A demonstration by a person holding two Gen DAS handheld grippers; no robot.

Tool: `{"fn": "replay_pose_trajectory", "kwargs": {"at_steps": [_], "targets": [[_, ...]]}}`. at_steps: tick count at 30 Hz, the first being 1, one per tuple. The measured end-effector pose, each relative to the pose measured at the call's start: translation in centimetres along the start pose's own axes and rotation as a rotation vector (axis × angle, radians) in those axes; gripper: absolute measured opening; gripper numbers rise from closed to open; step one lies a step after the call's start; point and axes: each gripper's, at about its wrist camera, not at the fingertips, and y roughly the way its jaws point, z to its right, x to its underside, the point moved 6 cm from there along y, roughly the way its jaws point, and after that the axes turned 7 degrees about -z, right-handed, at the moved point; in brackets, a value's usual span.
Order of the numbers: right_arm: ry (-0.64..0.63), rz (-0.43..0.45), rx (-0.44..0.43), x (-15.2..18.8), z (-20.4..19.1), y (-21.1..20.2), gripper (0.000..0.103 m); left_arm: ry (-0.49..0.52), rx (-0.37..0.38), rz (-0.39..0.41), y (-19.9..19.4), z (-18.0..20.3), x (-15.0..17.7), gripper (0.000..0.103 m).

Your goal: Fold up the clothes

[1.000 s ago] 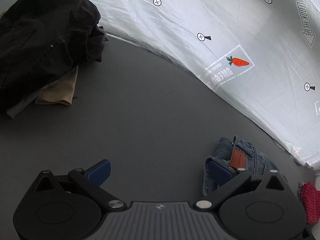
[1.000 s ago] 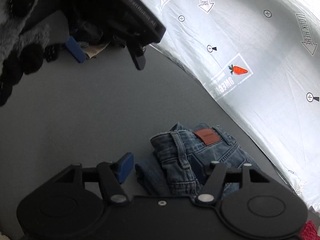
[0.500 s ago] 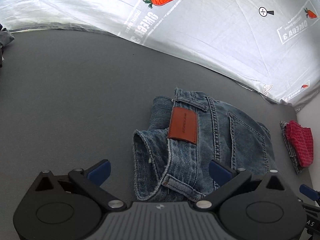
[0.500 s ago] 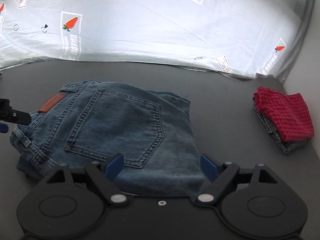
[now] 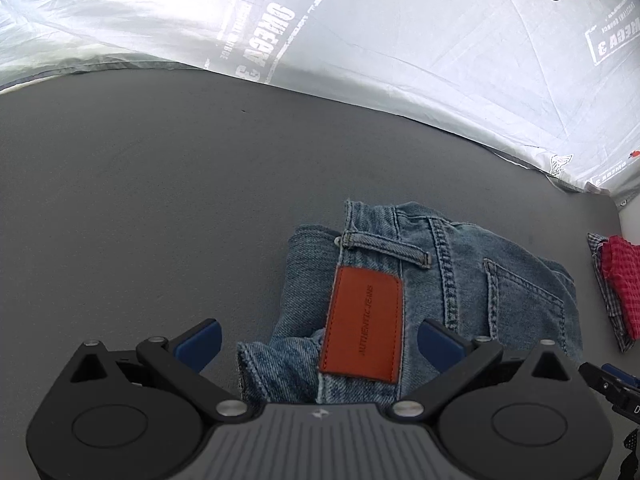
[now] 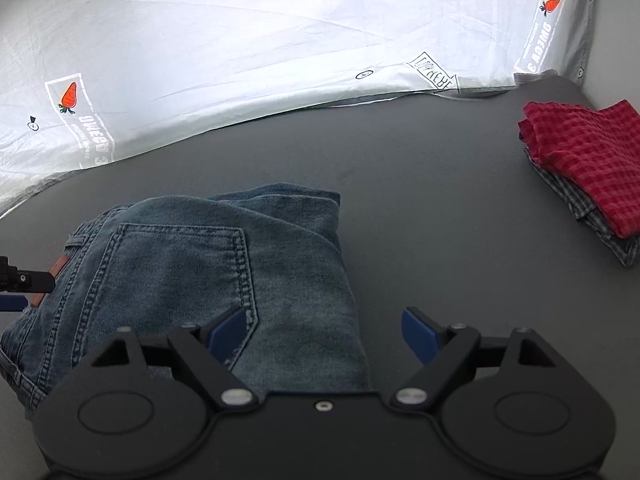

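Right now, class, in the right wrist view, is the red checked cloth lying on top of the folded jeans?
No: the red checked cloth sits on a grey checked garment at far right, apart from the jeans.

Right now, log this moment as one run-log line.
stage: folded jeans on grey table | left gripper: open over waistband | right gripper: open over other end | red checked stack: apart
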Motion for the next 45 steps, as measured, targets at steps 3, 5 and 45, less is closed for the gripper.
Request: {"fn": "replay_pose_trajectory", "kwargs": {"at_steps": [3,5,45], "targets": [[0.013,-0.007,-0.044,-1.5,0.8,2.0,0.086,0.018,0.009,-0.024,1.0,0.1,-1.3,0.103],[0.009,-0.011,-0.072,-2.5,1.1,3.2,0.086,0.012,0.031,-0.05,1.6,0.2,-1.9,0.103],[-0.26,0.225,-0.001,0.0,-7.2,-4.9,0.025,0.04,0.074,0.148,-4.1,3.2,2.3,0.029]]}}
